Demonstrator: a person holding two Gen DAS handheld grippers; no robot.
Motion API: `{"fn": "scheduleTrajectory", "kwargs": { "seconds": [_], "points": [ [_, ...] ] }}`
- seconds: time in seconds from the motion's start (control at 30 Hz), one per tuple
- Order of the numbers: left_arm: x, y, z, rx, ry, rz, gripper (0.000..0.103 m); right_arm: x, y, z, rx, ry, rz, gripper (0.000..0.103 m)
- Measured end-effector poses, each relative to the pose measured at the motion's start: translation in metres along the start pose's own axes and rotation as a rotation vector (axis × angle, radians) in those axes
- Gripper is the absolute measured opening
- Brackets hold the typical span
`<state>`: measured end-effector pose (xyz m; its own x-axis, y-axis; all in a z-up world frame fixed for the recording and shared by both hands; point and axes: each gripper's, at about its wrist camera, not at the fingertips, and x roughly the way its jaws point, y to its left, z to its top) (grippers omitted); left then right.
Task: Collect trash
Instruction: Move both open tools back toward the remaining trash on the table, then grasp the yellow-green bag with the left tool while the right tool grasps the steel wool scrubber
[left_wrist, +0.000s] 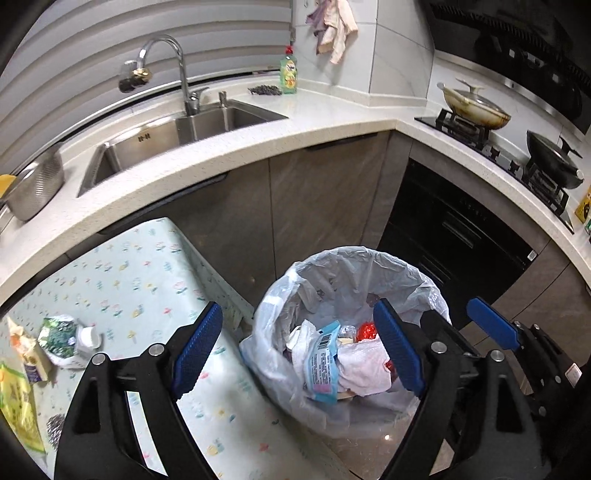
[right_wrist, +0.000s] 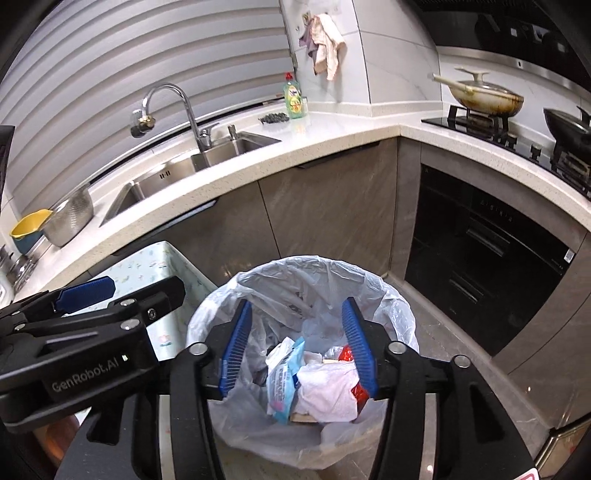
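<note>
Your left gripper (left_wrist: 299, 350) and right gripper (right_wrist: 299, 343) both hang spread and empty over the round bin (right_wrist: 391, 295), its crinkly liner holding crumpled tissue (right_wrist: 325, 387); wrappers (left_wrist: 59, 339) lie on the floral table (left_wrist: 147, 266) at nine o'clock.

yellow packet (left_wrist: 14, 410): cut by left edge | bin (right_wrist: 303, 369): contents half-buried
</note>
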<state>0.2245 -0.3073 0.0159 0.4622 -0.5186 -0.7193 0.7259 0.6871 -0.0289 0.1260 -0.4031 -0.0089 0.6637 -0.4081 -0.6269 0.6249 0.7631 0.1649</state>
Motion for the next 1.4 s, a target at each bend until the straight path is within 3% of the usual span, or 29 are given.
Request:
{"fn": "scheduleTrajectory", "kwargs": {
  "seconds": [0.1,0.27,0.57,0.97,1.4],
  "points": [
    [-0.022,0.01,-0.006,-0.02,-0.035,0.028,0.088,-0.019,0.014,-0.005,-0.032,-0.016,0.01,0.061],
    [-0.058,0.035,-0.022,-0.063,-0.064,0.068,0.089,-0.047,0.042,-0.019,-0.085,-0.032,0.045,0.071],
    [-0.115,0.096,-0.058,-0.175,-0.096,0.165,0.09,-0.076,0.101,-0.046,-0.175,-0.023,0.125,0.077],
    [-0.157,0.181,-0.11,-0.308,-0.073,0.307,0.091,-0.093,0.189,-0.087,-0.285,0.026,0.232,0.081],
    [-0.173,0.269,-0.168,-0.445,-0.004,0.432,0.091,-0.08,0.269,-0.127,-0.373,0.12,0.327,0.081]
  ]
}}
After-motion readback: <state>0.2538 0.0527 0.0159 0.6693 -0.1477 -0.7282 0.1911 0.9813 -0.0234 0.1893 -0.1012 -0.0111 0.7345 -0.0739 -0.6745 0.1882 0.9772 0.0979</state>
